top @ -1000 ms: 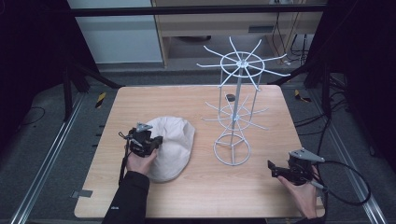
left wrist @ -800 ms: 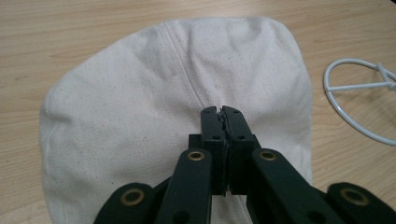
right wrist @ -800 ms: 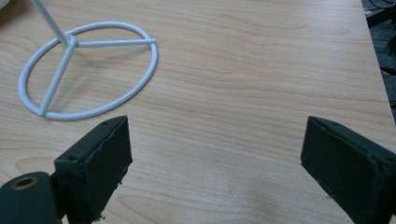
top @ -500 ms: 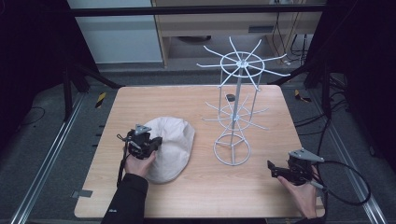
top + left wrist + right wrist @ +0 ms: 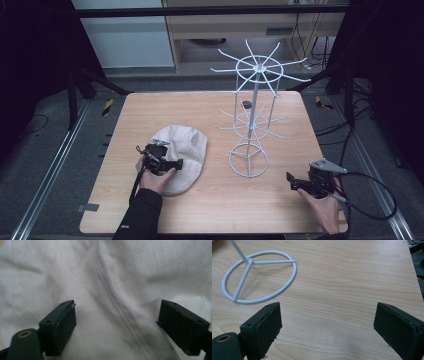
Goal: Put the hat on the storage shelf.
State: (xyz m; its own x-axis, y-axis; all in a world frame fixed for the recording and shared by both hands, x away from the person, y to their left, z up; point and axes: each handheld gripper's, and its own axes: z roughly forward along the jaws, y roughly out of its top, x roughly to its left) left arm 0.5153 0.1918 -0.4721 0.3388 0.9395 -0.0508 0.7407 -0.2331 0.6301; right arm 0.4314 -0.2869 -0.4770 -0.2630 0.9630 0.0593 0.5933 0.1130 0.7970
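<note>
A white wire rack (image 5: 251,125) stands on the wooden table (image 5: 150,107), with a grey floor (image 5: 40,150) around

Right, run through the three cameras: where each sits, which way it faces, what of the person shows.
High view: above the person's side, facing forward and down on the table, cap and rack; both forearms and tongs show.
Left gripper view: on the left tongs, looking down between open jaws at the cap.
Right gripper view: on the right tongs, jaws open, facing the table and the rack's base ring.
The high and right gripper views share that ring.
</note>
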